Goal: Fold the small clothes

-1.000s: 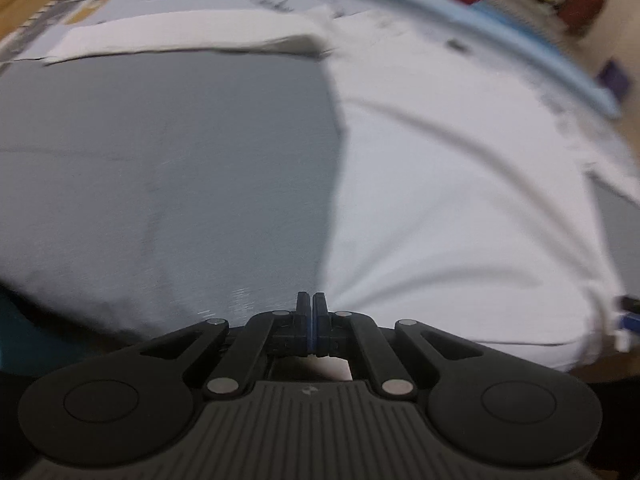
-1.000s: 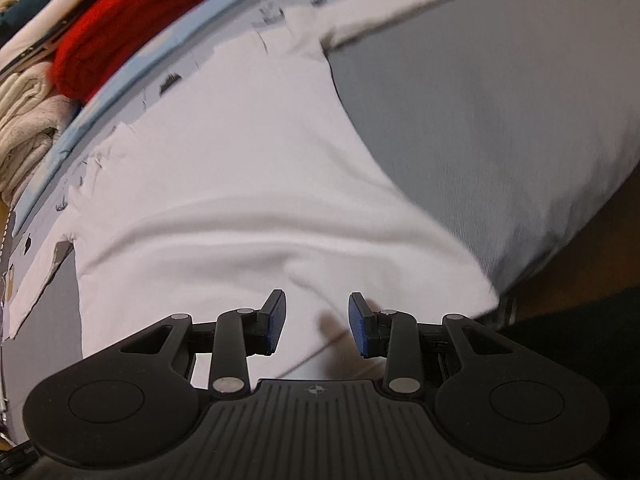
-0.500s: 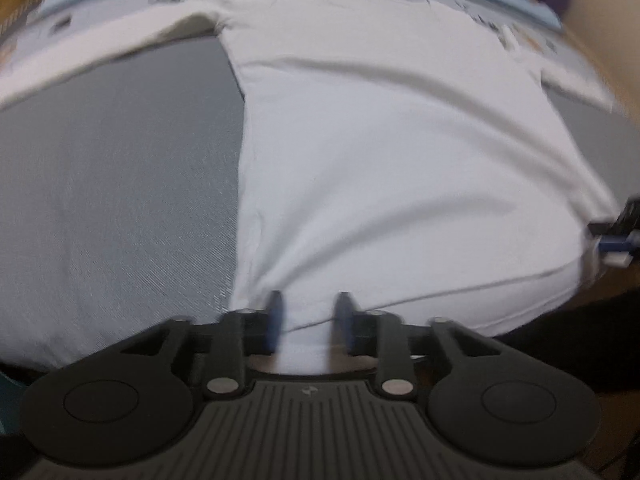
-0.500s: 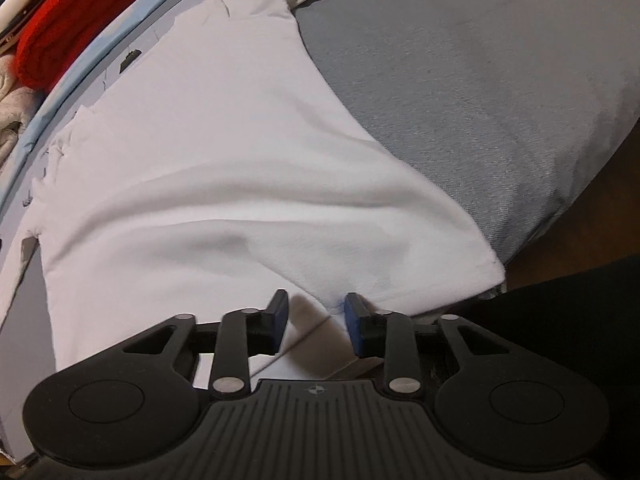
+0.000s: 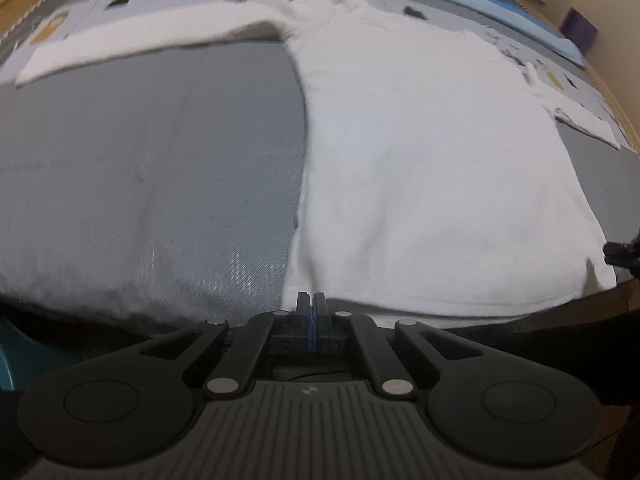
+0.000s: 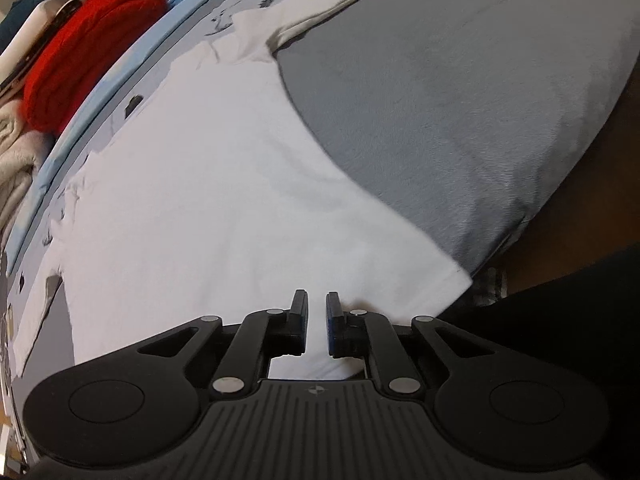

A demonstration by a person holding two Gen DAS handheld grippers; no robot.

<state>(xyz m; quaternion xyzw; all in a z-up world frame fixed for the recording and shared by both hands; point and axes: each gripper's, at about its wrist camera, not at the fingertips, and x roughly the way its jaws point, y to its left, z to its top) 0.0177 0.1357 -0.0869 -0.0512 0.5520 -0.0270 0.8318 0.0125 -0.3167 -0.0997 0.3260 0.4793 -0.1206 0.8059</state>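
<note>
A white long-sleeved shirt [image 5: 420, 152] lies flat on a grey cloth-covered surface [image 5: 152, 168], sleeves spread to each side. My left gripper [image 5: 312, 304] is shut at the shirt's near hem by its left corner; whether cloth is between the pads I cannot tell. In the right wrist view the shirt [image 6: 224, 200] fills the middle. My right gripper [image 6: 317, 306] stands over the near hem close to the right corner, its jaws narrowly apart with white cloth showing in the gap. The right gripper's tip [image 5: 618, 258] shows at the left view's right edge.
A red folded garment [image 6: 88, 48] and pale folded clothes [image 6: 14, 152] lie beyond a light-blue patterned border [image 6: 120, 92] at the far side. The grey surface's near edge [image 6: 520, 216] drops off to a dark floor on the right.
My left gripper opened half a second ago and has shut again at the hem's left corner. My right gripper's jaws have narrowed over the hem near the right corner.
</note>
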